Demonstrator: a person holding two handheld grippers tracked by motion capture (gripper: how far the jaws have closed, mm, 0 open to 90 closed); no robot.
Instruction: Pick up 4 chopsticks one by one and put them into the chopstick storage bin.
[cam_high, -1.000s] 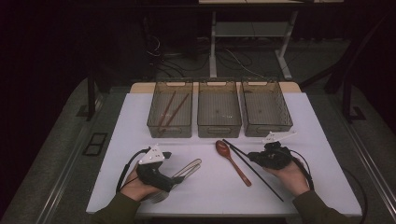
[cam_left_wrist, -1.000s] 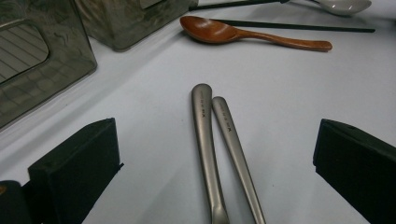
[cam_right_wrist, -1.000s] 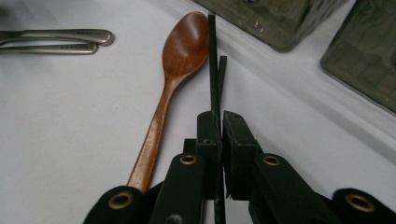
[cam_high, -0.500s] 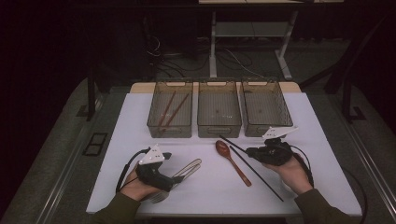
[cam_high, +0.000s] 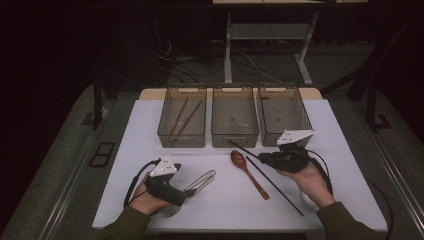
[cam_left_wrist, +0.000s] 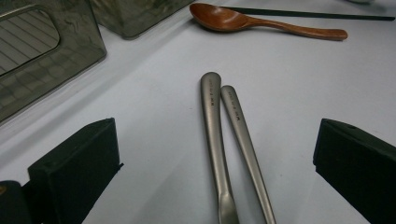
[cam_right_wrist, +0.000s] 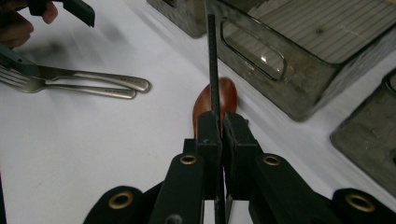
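On the white counter (cam_high: 345, 150) three grey bins (cam_high: 235, 117) stand in a row; your right gripper (cam_high: 262, 159) pinches one black chopstick (cam_right_wrist: 212, 60) over the wooden spoon (cam_high: 248, 171), while your left gripper's (cam_high: 192, 192) fingers (cam_left_wrist: 74, 170) are spread around two metal handles (cam_left_wrist: 224, 140)

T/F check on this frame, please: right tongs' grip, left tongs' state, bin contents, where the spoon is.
1. The right tongs are shut on a black chopstick. True.
2. The left tongs are clamped on the metal handles. False: they stand open, with the handles lying between them untouched.
3. The wooden spoon lies in the middle bin. False: it lies on the table.
4. The left bin holds brown chopsticks. True.
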